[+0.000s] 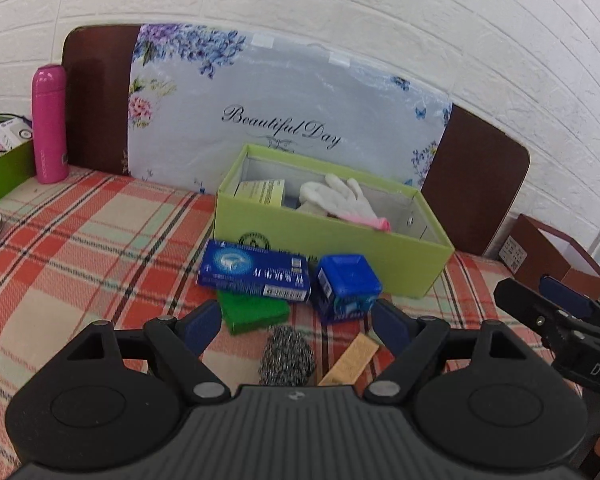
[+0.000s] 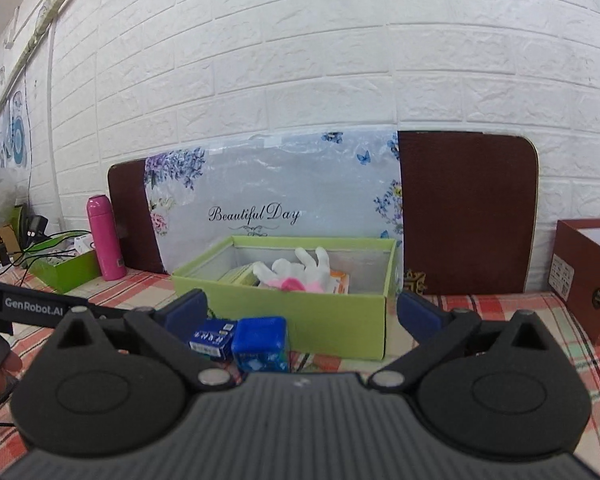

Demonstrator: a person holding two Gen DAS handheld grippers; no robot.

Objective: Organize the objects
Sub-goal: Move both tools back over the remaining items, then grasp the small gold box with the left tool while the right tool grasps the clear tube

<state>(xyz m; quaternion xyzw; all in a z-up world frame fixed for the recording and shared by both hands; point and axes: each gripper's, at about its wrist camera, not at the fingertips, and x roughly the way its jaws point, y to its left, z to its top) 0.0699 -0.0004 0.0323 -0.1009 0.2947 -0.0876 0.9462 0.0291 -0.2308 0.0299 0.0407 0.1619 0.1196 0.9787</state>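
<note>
Lying at frame centre before the green box [image 1: 332,248], the blue carton [image 1: 256,276], blue tub [image 1: 348,286] and steel scourer [image 1: 287,356] are judged light; the rigid tub is best taken across its flat sides. Both the left gripper [image 1: 296,320] and right gripper [image 2: 300,316] are spread wide, empty. Box contents beneath the glove [image 1: 340,196] are hidden.

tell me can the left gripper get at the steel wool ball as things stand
Probably yes. The left gripper is open and empty, and the steel wool ball lies on the cloth right below its fingertips with nothing on top. The green sponge and a tan strip sit close beside it.
</note>
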